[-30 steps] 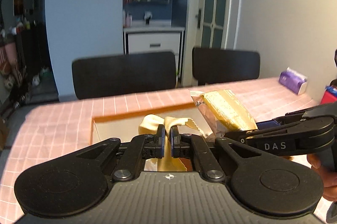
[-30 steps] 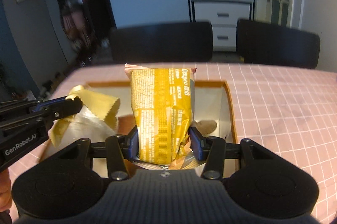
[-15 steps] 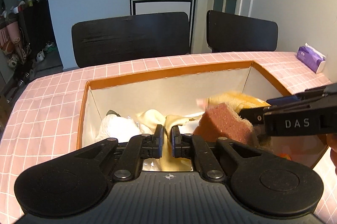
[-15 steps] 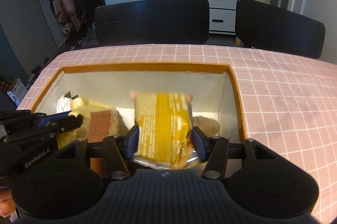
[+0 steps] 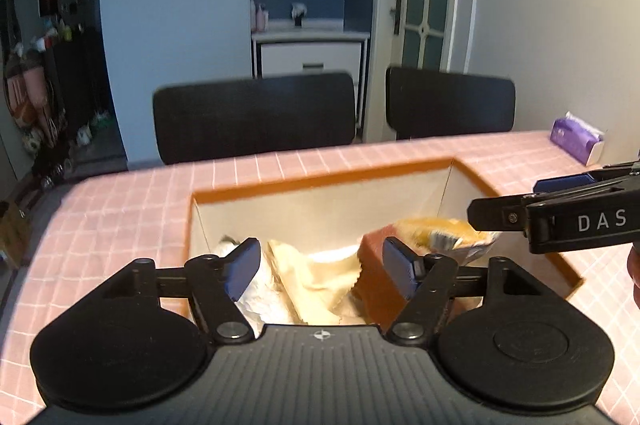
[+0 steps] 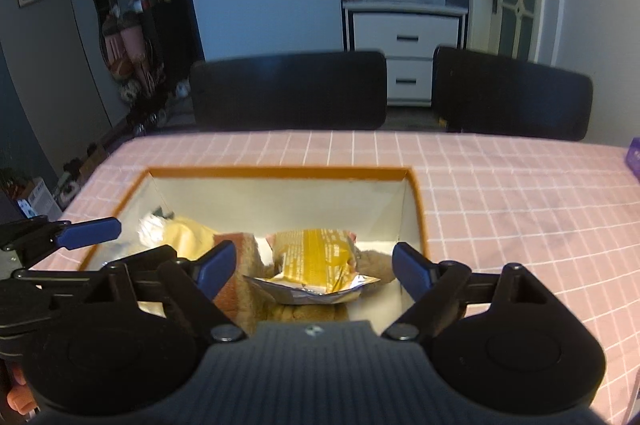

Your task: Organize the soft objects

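An orange-rimmed cardboard box (image 6: 280, 172) sits on the pink checked table. Inside it lie a yellow snack packet (image 6: 316, 261), a pale yellow cloth (image 5: 316, 277), a reddish-brown sponge (image 5: 374, 289) and a white crumpled item (image 6: 151, 226). My right gripper (image 6: 314, 267) hangs over the box with its jaws opening; the packet rests below them, free of the pads. My left gripper (image 5: 322, 267) is also opening above the cloth, which lies loose in the box. Each gripper shows at the edge of the other's view.
Two black chair backs (image 6: 288, 89) stand behind the table. A purple tissue pack (image 5: 576, 143) lies at the table's far right. A white drawer cabinet (image 6: 404, 45) stands against the back wall. The box's walls surround both grippers' fingertips.
Both grippers opened wide. The yellow packet dropped from the right jaws into the box; the yellow cloth fell from the left jaws. Both grippers lifted slightly.
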### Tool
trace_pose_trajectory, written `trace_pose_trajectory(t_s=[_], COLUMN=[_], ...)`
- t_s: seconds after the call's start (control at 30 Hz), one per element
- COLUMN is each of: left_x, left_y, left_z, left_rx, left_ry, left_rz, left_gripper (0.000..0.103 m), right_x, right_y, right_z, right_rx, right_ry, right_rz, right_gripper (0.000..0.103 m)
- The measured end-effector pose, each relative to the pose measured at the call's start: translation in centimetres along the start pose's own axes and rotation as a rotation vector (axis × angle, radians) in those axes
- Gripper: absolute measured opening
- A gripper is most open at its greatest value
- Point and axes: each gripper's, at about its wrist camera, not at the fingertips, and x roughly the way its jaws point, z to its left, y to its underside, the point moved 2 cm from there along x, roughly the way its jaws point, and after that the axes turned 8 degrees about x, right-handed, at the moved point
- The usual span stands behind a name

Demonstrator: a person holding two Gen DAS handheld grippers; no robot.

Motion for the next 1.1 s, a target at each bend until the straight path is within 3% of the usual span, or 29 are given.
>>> trace_pose_trajectory(t_s=[0.13,0.23,0.37,0.53,0.67,0.97,1.1], left_x=[-3.1,-6.1,-10.9,-14.9,-17.4,-20.8,-21.0], left_y=[-1.1,-1.7,-1.6,0.0,2.2,6.9,9.1], left_z=[-0.2,-0.6,-1.7,-3.6,-4.9,-7.6,-8.7], left_rx=[-0.004,0.011,0.028,0.016,-0.007,-0.006,-0.009], left_ry=[-0.030,-0.063,-0.122,-0.179,-0.224,-0.302,-0.318], left_rz=[-0.085,-0.190,-0.364,-0.474,-0.510,-0.484,-0.428], left_gripper=[0.087,0.087,0.095,0.095,0.096,0.096,0.096], right_x=[-3.9,-7.3,-13.1,-18.9,-21.6,-25.1,-25.6], right_y=[-0.1,-0.2,0.9,5.1,8.8,16.8,19.7], right_z=[0.0,0.3,0.8,1.3,1.4,0.5,0.5], right_rx=[0.004,-0.007,-0.049,-0.125,-0.144,-0.046,-0.028], right_ry=[-0.019,-0.025,-0.002,0.017,0.023,0.022,0.058], right_rz=[-0.073,-0.155,-0.351,-0.537,-0.554,-0.499,-0.482], right_gripper=[0.087,0.087,0.095,0.099,0.100,0.100,0.100])
